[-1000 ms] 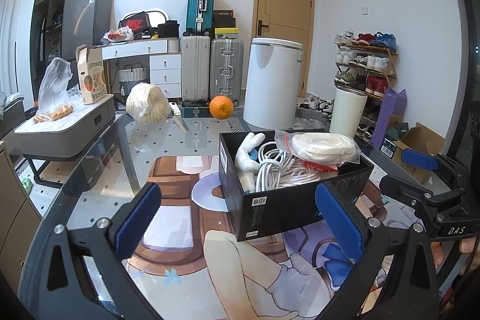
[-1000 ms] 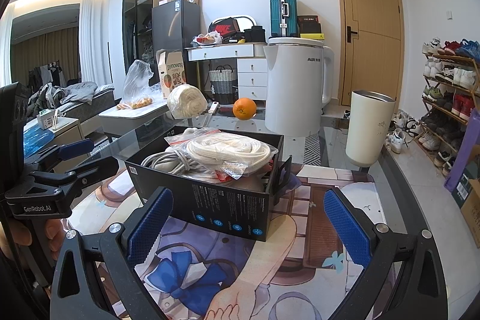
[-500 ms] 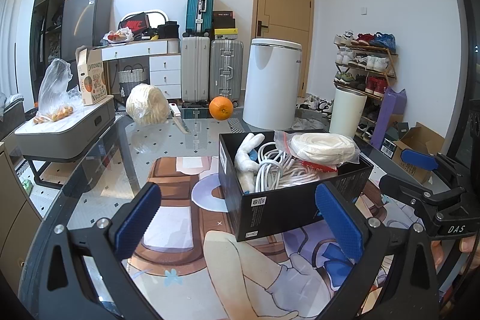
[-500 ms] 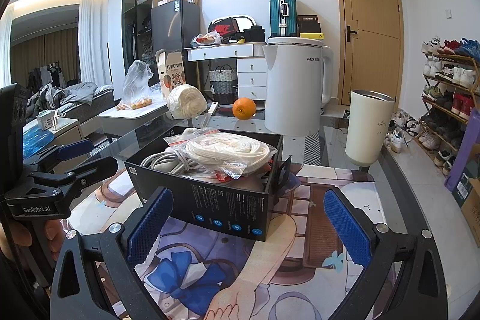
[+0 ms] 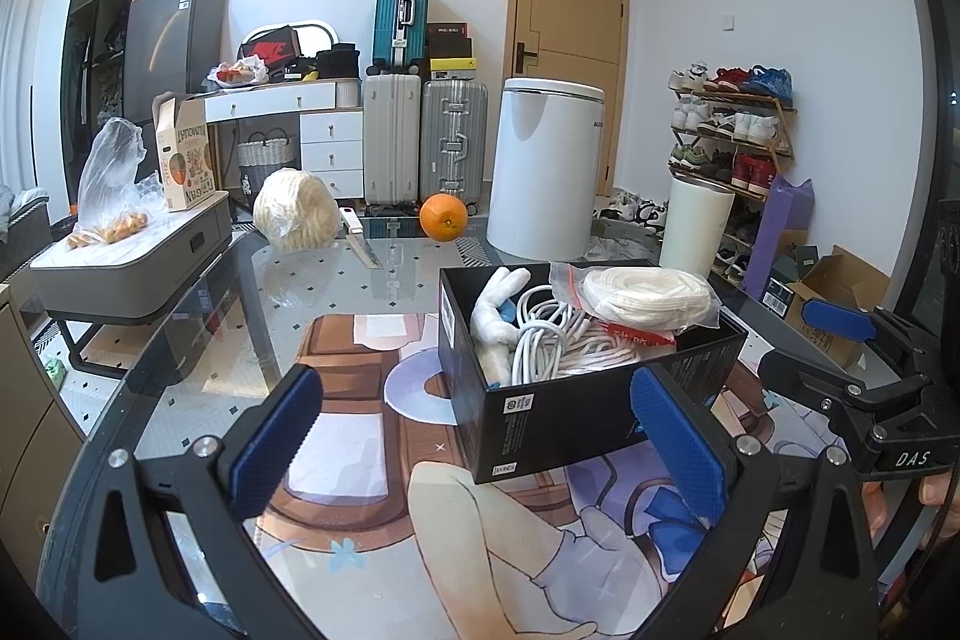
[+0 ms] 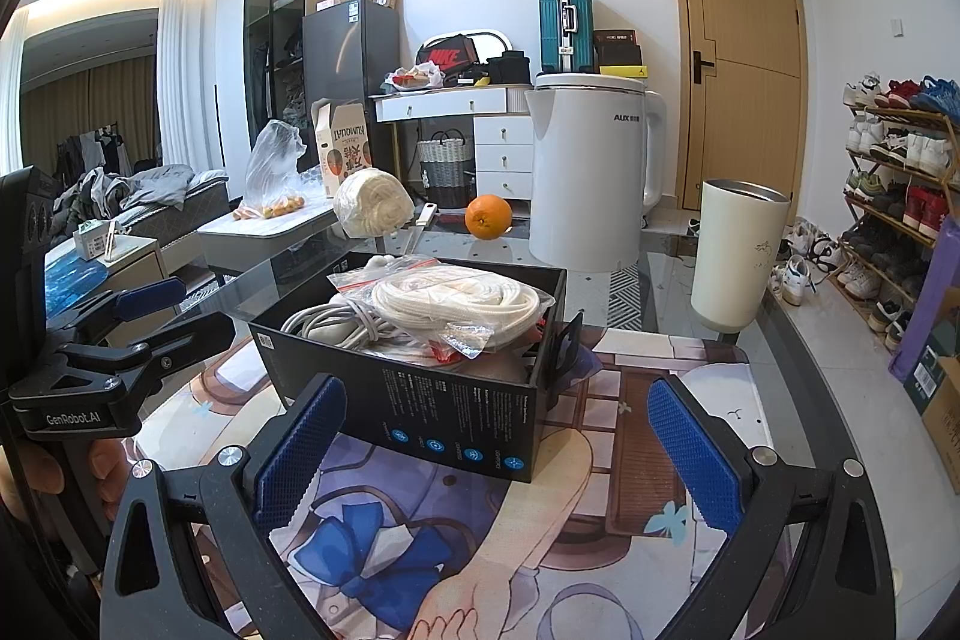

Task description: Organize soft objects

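A black box [image 5: 558, 418] [image 6: 456, 418] stands on the glass table. It holds a bagged coil of white rope [image 5: 645, 292] [image 6: 456, 301], white cables [image 5: 540, 340] [image 6: 327, 319] and a white plush toy [image 5: 498, 307]. A second bagged ball of white rope [image 5: 294, 217] [image 6: 373, 202] lies at the table's far side. My left gripper [image 5: 480, 442] is open and empty, just in front of the box. My right gripper [image 6: 492, 454] is open and empty, in front of the box's other side. Each gripper also shows in the other's view, the right one [image 5: 852, 358] and the left one [image 6: 120, 334].
An orange [image 5: 443, 218] [image 6: 488, 216], a knife [image 5: 360, 244], a white kettle [image 6: 591, 172] and a cream tumbler [image 6: 735, 253] stand on the far half of the table. A printed mat [image 5: 360, 460] covers the near part. A shoe rack [image 6: 900, 172] is at the right.
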